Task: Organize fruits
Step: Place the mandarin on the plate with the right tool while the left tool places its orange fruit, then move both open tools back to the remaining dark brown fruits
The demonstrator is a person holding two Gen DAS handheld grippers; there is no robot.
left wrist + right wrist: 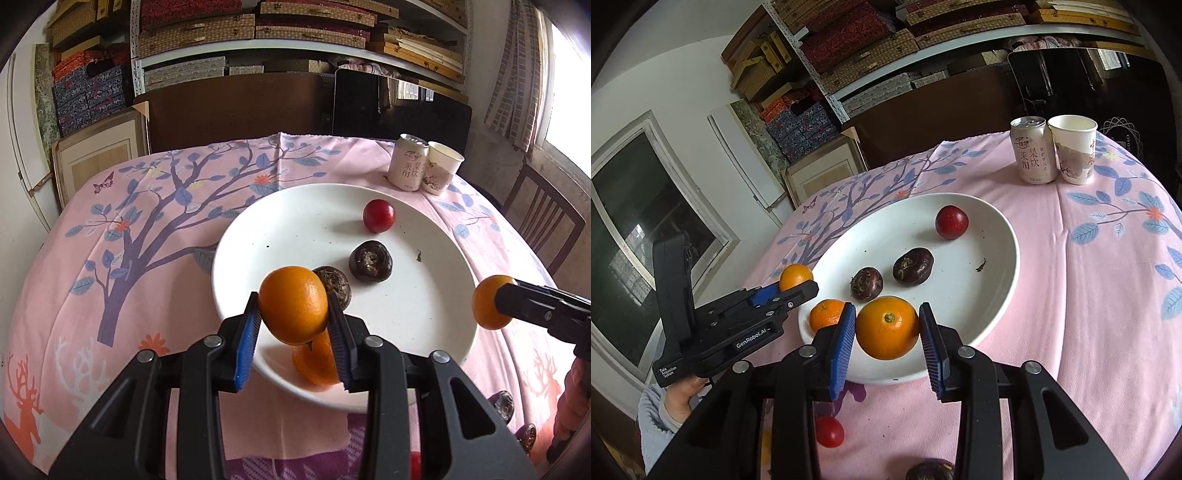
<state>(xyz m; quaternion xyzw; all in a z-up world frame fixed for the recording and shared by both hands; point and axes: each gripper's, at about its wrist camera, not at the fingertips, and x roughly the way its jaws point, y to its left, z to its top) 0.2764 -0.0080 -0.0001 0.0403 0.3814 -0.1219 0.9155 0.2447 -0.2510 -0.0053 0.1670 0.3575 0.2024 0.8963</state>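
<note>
The big white plate [436, 373] sits on the counter, and over its near edge each gripper's fingers are squeezed on the round middle of a firm, smooth orange, the left gripper [293, 325] on one orange [291, 302] and the right gripper [886, 332] on another orange [886, 326], both light but easy to bruise.

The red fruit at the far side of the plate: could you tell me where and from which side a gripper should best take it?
Grip the red fruit across its widest middle, coming from above. It is round and smooth, sits alone, and the plate rim rises just behind it, so a low approach from the far side looks awkward.
</note>
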